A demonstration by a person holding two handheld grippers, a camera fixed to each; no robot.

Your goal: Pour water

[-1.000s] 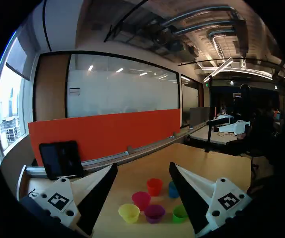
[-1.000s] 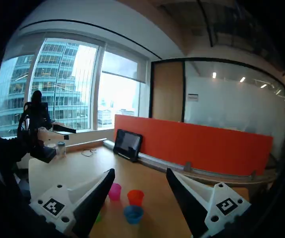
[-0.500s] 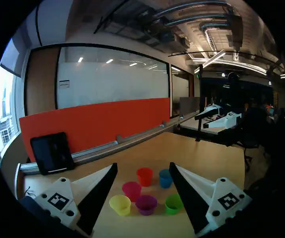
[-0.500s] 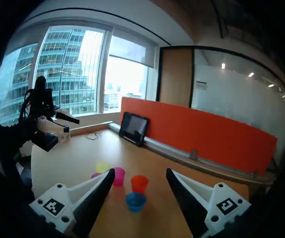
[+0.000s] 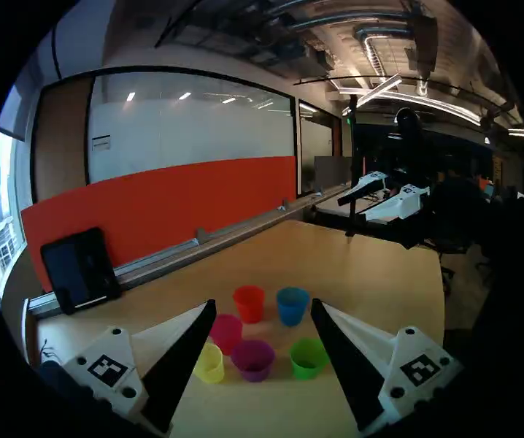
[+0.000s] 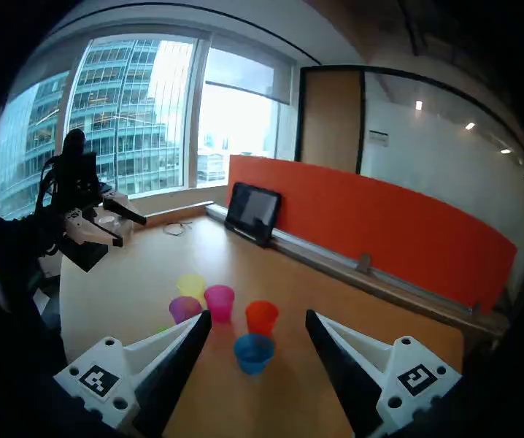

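Left gripper view: left tool (image 5: pixel 262 303) apart, empty; blue cup (image 5: pixel 292 305) at 1 o'clock of purple cup (image 5: pixel 252 359). Right tool (image 6: pixel 257 314) apart.

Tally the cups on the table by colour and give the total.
red cup: 1
blue cup: 1
pink cup: 1
yellow cup: 1
purple cup: 1
green cup: 1
Total: 6 cups
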